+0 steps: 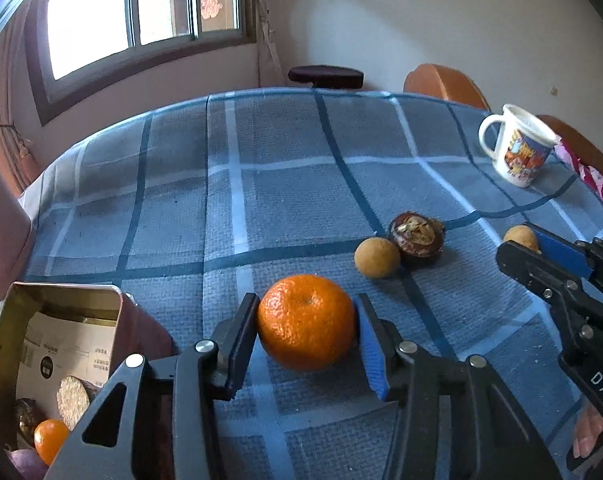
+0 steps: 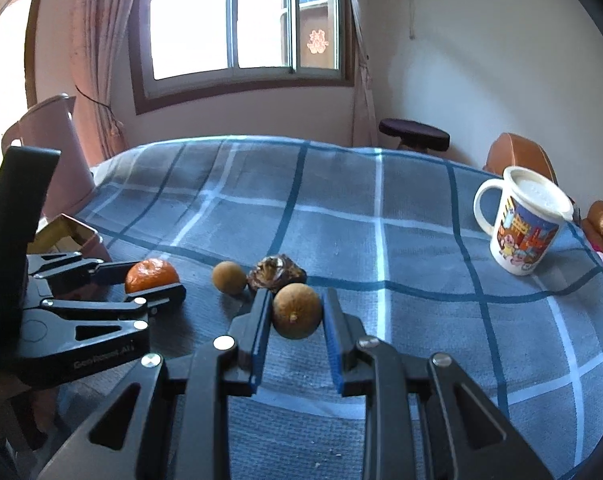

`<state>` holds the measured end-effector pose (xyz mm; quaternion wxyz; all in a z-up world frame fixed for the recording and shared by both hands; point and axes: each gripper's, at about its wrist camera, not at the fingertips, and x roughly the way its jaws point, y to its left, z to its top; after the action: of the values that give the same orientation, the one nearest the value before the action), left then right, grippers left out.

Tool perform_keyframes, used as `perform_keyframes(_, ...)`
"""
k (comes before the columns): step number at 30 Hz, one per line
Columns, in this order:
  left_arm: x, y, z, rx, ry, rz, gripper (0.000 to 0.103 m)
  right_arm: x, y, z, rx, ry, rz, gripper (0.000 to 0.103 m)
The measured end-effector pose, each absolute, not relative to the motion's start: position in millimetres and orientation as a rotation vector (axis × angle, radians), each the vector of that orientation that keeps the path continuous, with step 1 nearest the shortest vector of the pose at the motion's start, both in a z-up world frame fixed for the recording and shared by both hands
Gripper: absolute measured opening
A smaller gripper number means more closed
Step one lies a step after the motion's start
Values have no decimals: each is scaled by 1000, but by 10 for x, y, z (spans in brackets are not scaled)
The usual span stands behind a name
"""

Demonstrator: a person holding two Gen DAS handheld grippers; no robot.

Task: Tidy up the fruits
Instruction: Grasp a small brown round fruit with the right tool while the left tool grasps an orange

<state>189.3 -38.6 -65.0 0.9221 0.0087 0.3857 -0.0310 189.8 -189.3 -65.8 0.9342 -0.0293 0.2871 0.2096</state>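
Since the tangerine (image 1: 306,322) was clamped by the left gripper (image 1: 306,334) only at its sides, a slip en route to the tin (image 1: 5,360) looked possible imo. The small brown fruit (image 2: 296,311) sat on the tablecloth (image 2: 381,240), pinched btw the right gripper (image 2: 296,334) pads.

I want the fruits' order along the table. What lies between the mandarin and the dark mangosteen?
One small brown longan lies between the mandarin and the mangosteen, close beside the mangosteen; the right wrist view shows it.
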Motion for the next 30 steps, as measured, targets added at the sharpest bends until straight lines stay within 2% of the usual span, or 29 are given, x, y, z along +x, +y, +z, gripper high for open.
perform_keyframes(30, 1499, -532, -405, 73, 577, -30, 49, 1647, -1916, -536, -72, 440, 436, 28)
